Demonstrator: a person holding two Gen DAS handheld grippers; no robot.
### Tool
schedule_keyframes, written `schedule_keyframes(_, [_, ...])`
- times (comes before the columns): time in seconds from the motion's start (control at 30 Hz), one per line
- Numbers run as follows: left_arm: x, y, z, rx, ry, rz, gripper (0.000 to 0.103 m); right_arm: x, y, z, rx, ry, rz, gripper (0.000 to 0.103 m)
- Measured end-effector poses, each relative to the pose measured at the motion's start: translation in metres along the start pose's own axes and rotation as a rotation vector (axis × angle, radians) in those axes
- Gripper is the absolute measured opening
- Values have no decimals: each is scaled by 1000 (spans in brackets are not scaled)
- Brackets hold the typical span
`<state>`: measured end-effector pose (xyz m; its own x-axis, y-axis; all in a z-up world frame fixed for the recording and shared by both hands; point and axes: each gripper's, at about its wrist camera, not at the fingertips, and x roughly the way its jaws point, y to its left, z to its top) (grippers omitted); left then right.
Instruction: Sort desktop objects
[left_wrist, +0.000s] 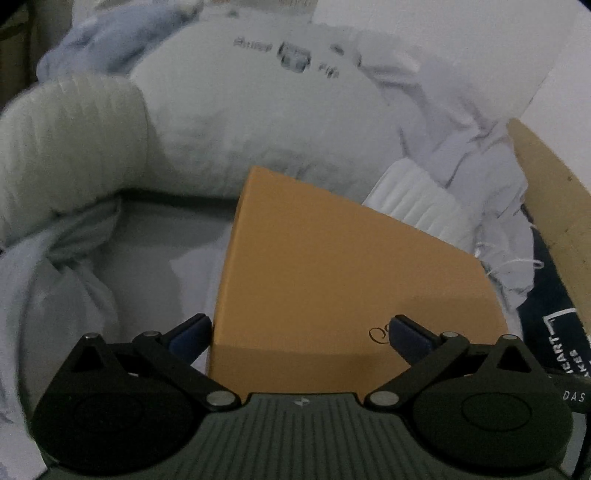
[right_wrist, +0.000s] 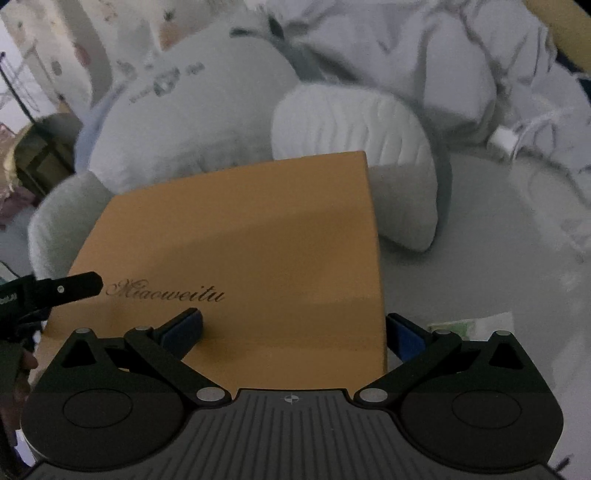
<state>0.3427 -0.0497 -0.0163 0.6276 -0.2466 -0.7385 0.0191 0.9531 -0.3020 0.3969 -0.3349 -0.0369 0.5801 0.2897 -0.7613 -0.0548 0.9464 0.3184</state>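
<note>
An orange-brown cardboard box (left_wrist: 332, 266) with a script logo lies on grey bedding. In the left wrist view my left gripper (left_wrist: 301, 334) stands open over the box's near left corner, the left pad (left_wrist: 192, 332) beside the box's left side and the right pad (left_wrist: 410, 338) above its top. In the right wrist view the same box (right_wrist: 258, 240) fills the middle. My right gripper (right_wrist: 293, 330) is open over its near right corner, one pad (right_wrist: 183, 330) over the top and the other (right_wrist: 402, 338) beside the right side. A left gripper finger (right_wrist: 74, 288) shows at the box's left edge.
A large grey plush cushion (left_wrist: 240, 118) with printed text and white ribbed parts (right_wrist: 351, 122) lies just behind the box. Crumpled pale sheets surround it. A white charger plug (right_wrist: 504, 138) with its cable lies at the right. A dark printed cloth (left_wrist: 554, 332) and a wooden edge (left_wrist: 546, 177) are at the right.
</note>
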Motion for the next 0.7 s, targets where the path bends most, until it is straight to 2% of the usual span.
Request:
schedule_keyframes(0.2, [-72, -21, 6, 19, -78, -26, 103, -74, 25, 8, -33, -75, 7, 103])
schedule_keyframes(0.5, [-188, -45, -5, 27, -192, -42, 103, -148, 57, -54, -73, -96, 17, 103])
schedule_keyframes(0.7, [-246, -41, -45, 19, -199, -49, 103, -198, 78, -95, -100, -110, 24, 103])
